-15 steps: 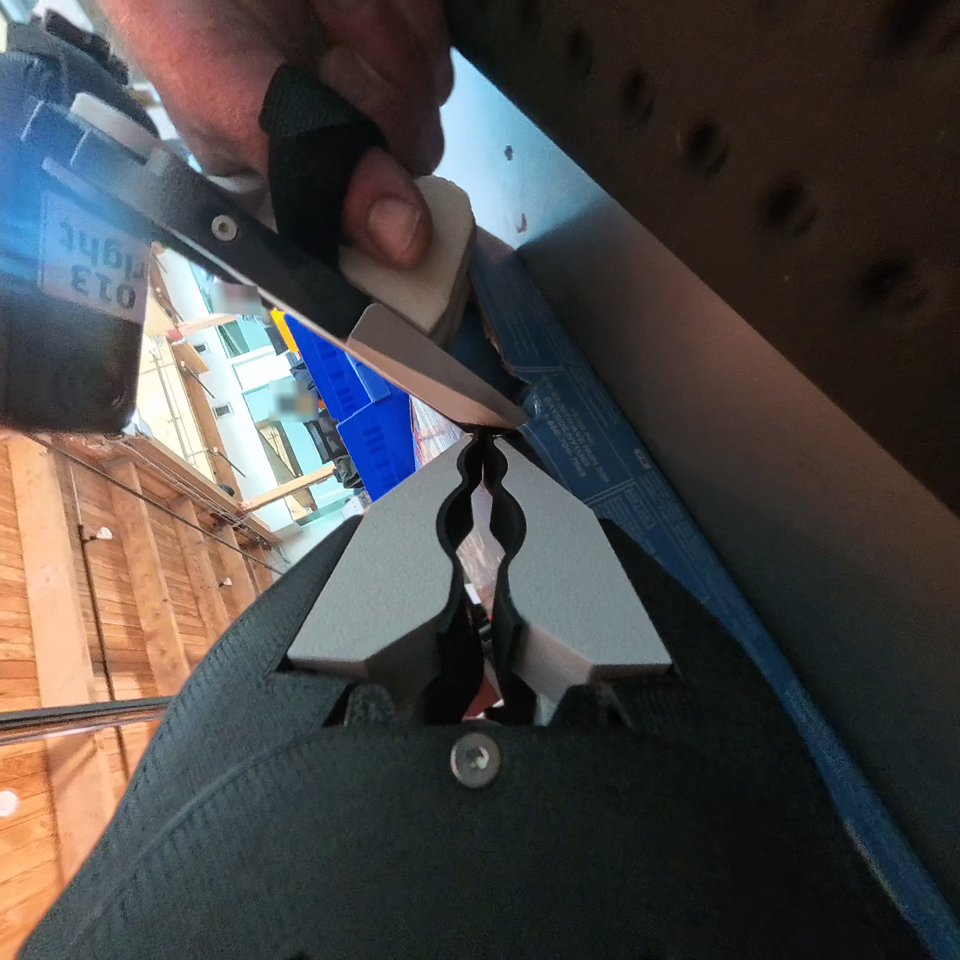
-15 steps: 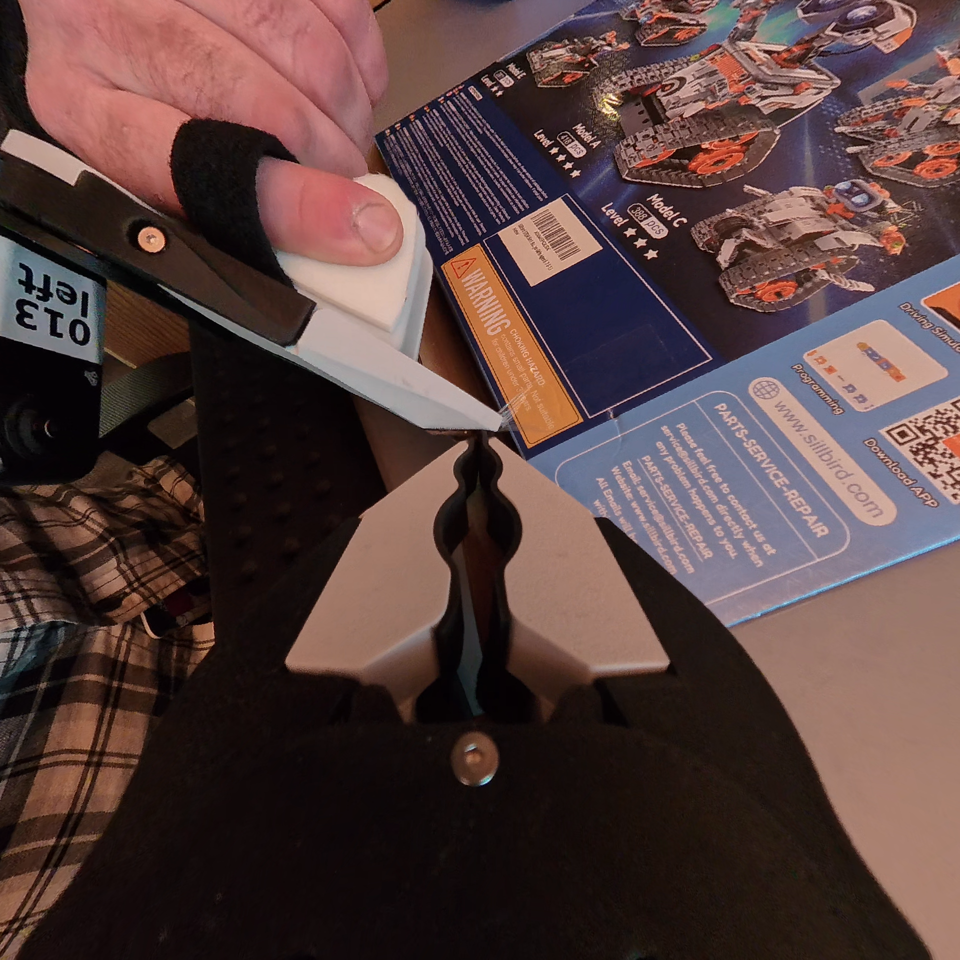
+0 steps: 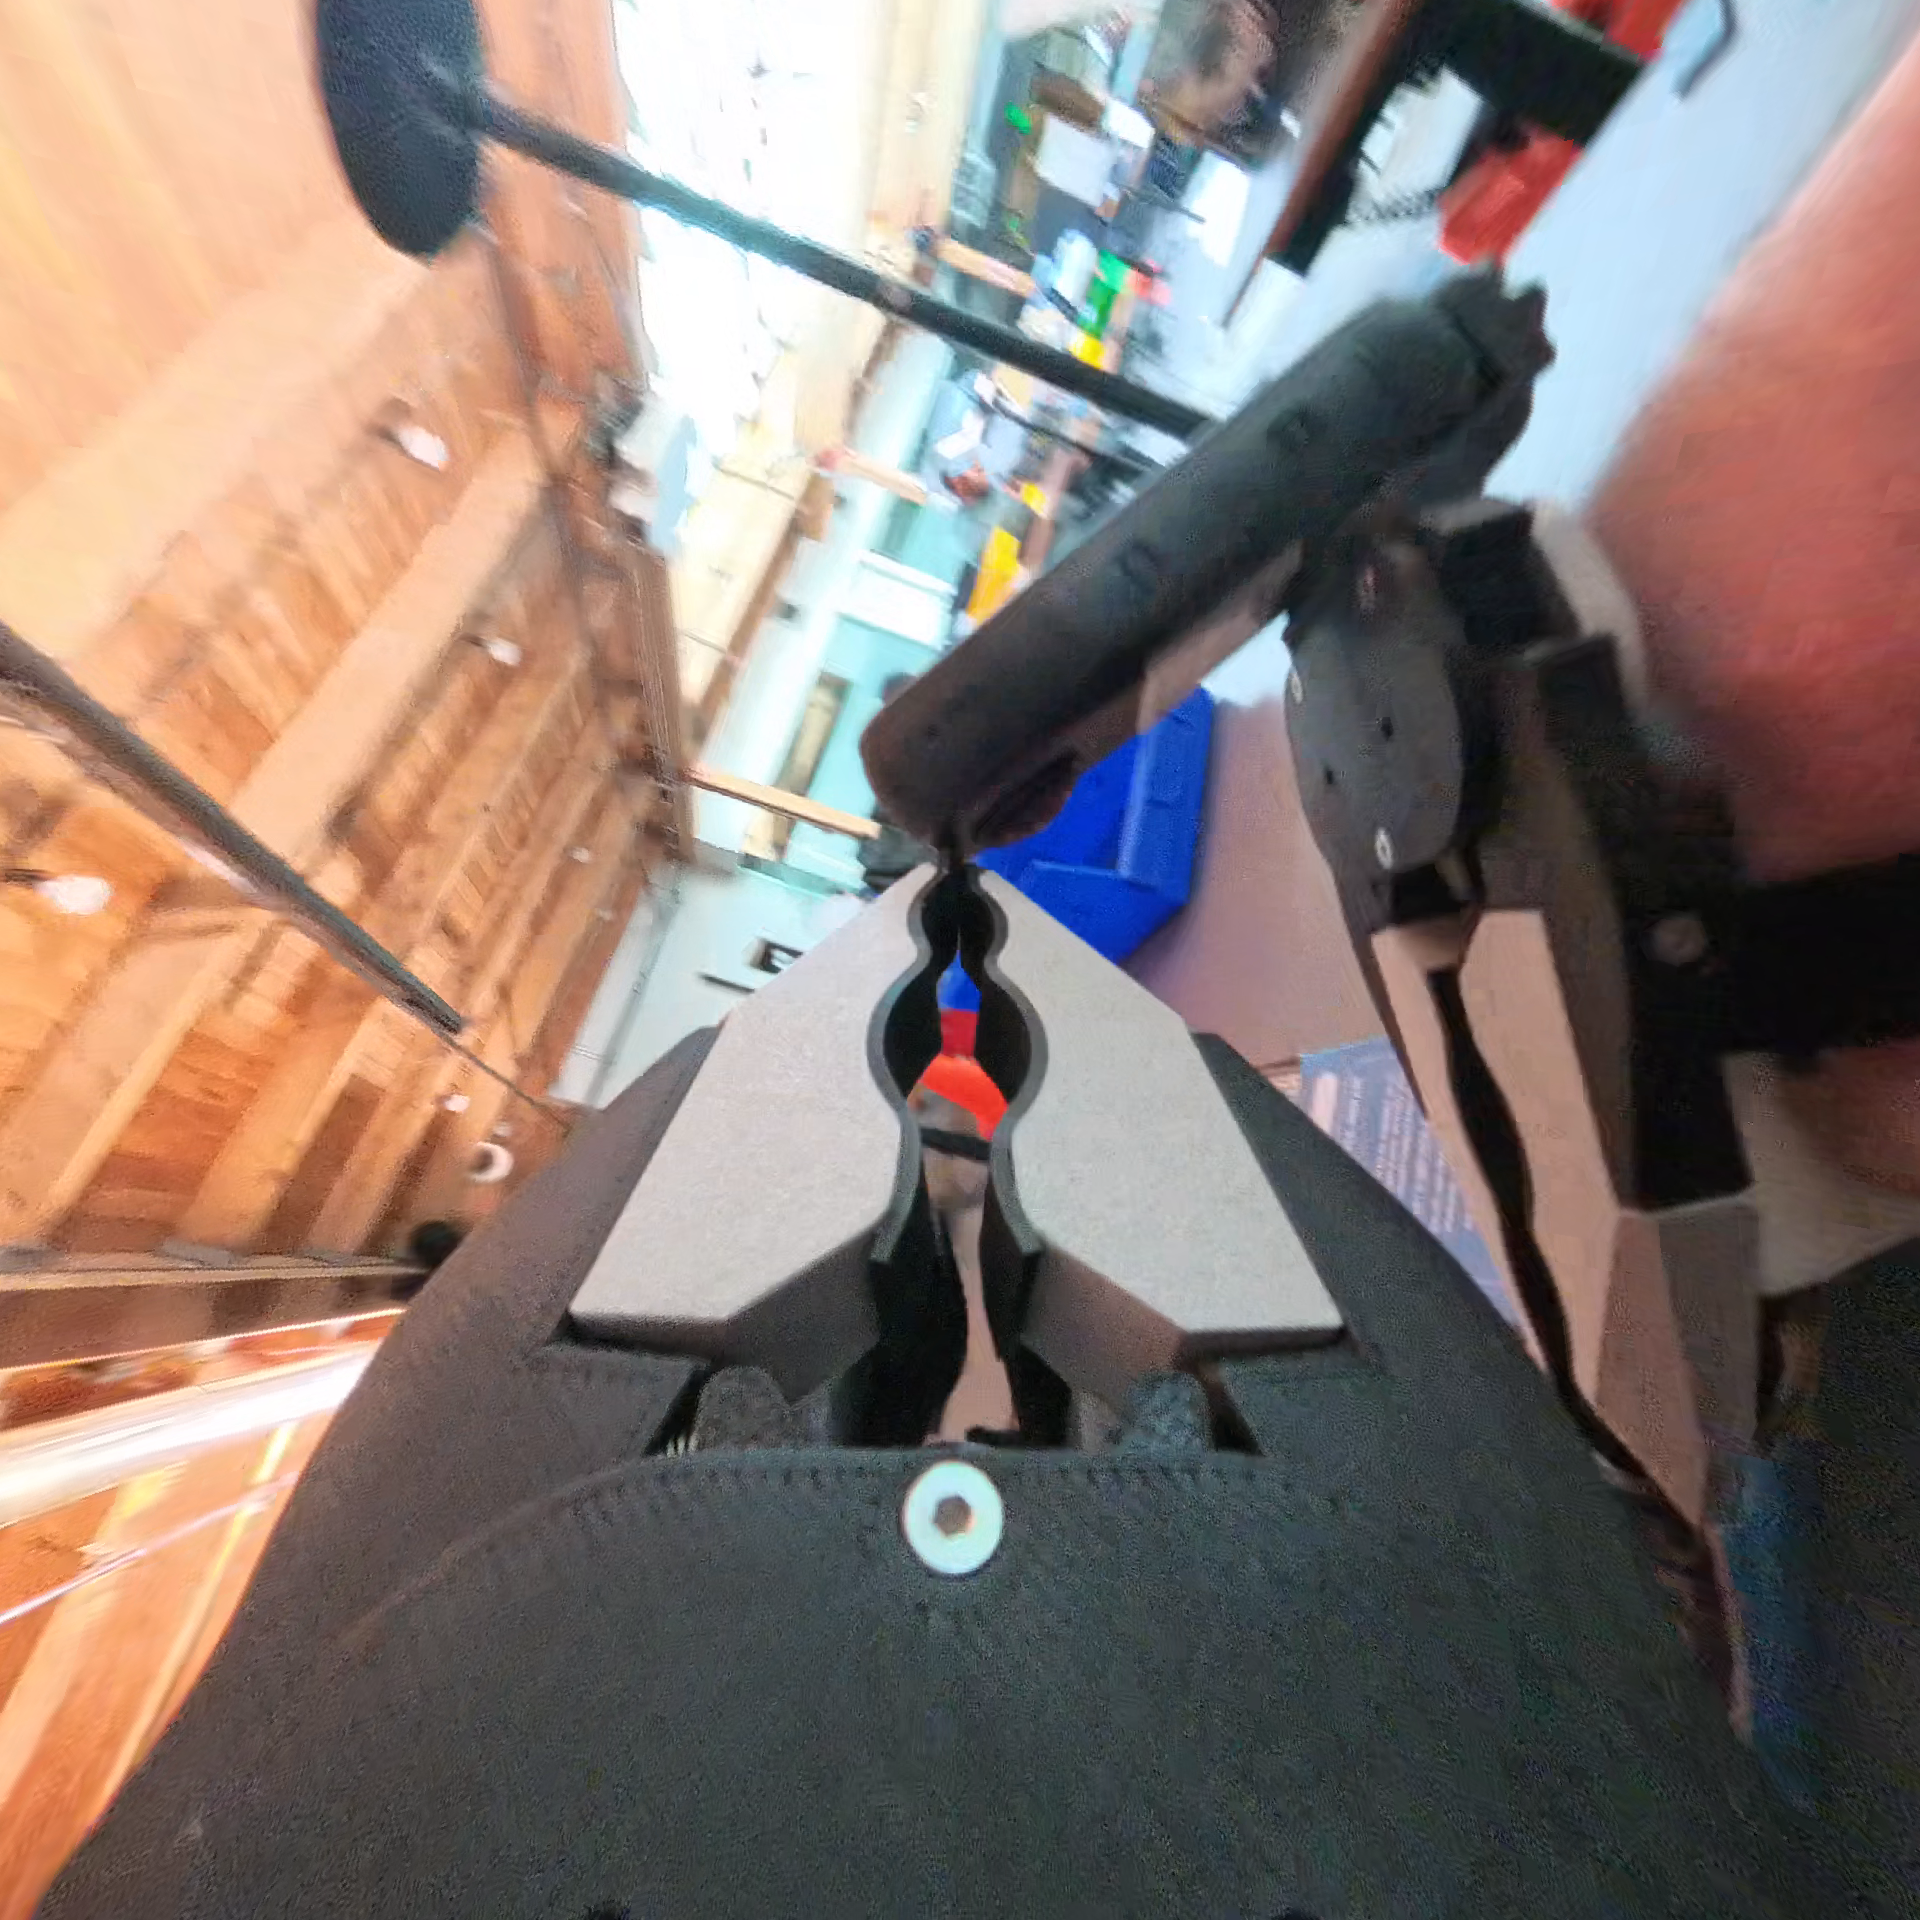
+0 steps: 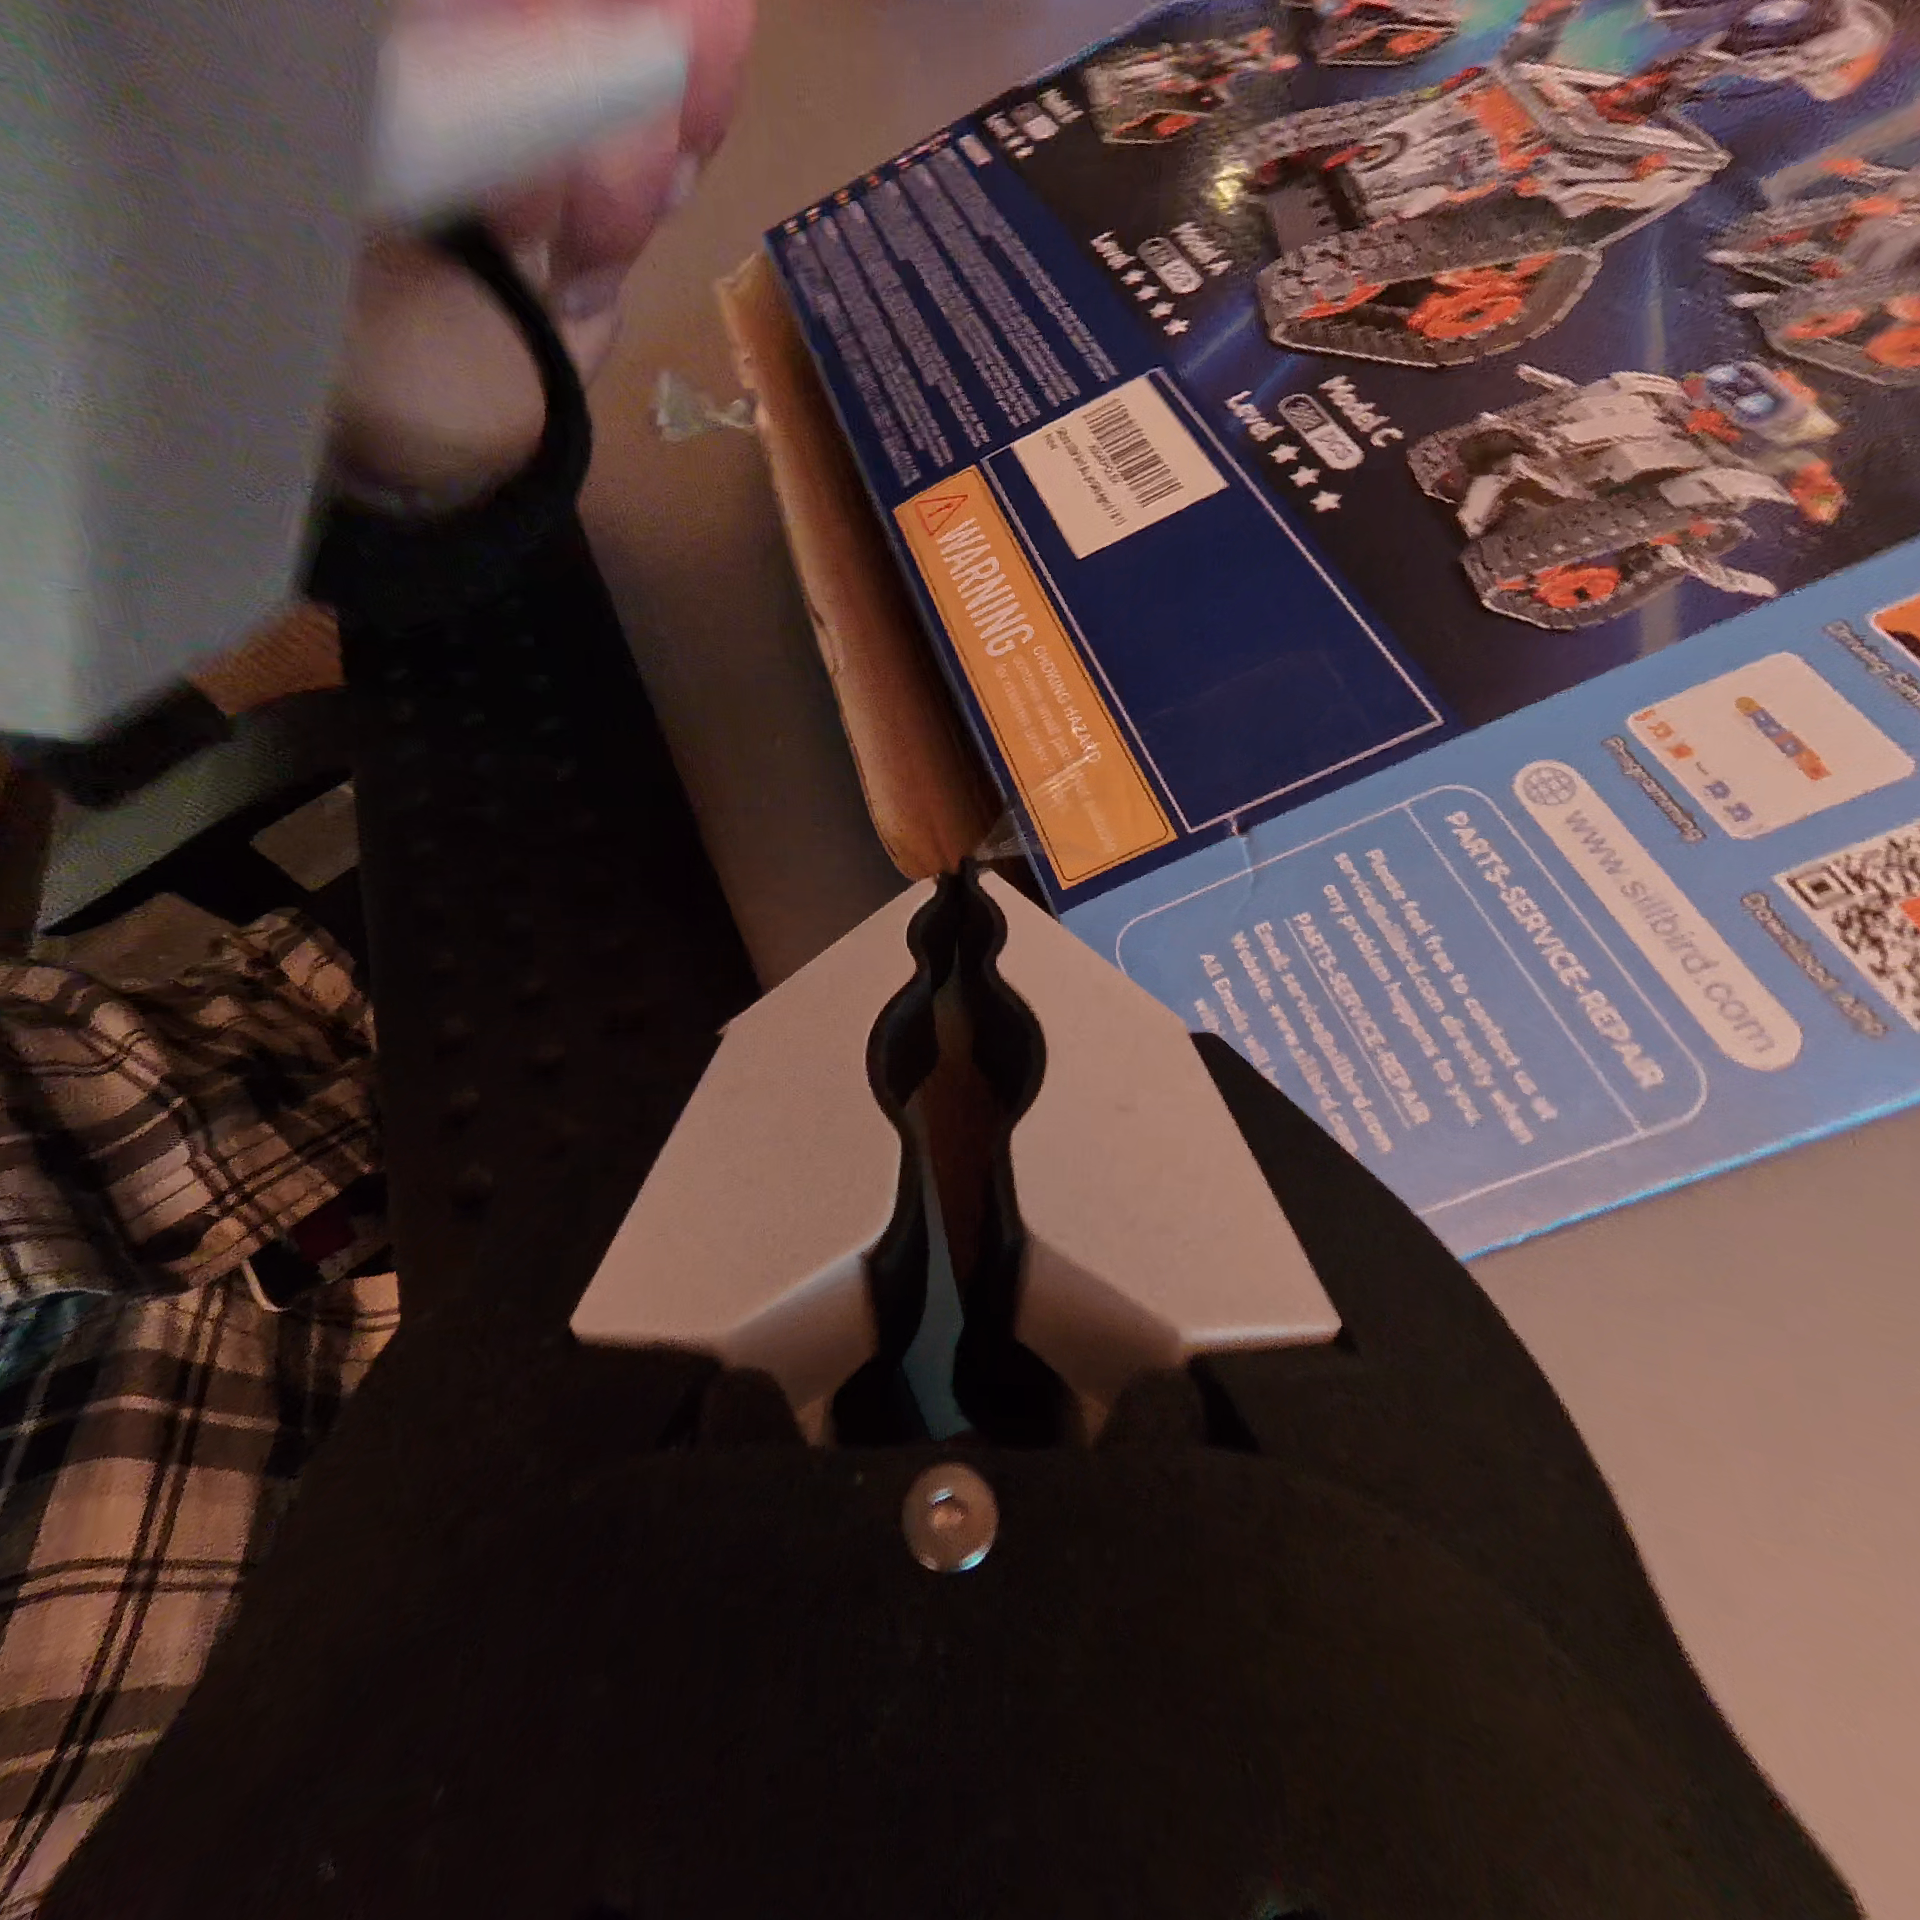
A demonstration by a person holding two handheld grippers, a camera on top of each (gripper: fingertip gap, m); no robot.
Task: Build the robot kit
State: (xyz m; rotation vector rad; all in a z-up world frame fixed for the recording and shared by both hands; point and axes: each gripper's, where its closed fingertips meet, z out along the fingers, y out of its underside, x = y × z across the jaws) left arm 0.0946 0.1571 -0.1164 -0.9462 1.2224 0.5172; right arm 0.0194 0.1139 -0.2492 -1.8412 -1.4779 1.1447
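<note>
the right tongs [image 4: 954, 883] are pressed together on the open brown flap [image 4: 831, 582] of the blue toy box [image 4: 1351, 582] lying on the grey counter [image 4: 1714, 1455], the left tongs [image 3: 954, 868] together and empty in the air, so a hard tug could tear the flap or drag the box.

Left wrist view: bright daylight from blown-out windows [image 3: 717, 208], heavy motion blur, wide-angle bending at edges. Right wrist view: dim, warm cast; hand [image 4: 499, 260] top left smeared; box [image 4: 1299, 582] print fairly sharp.
</note>
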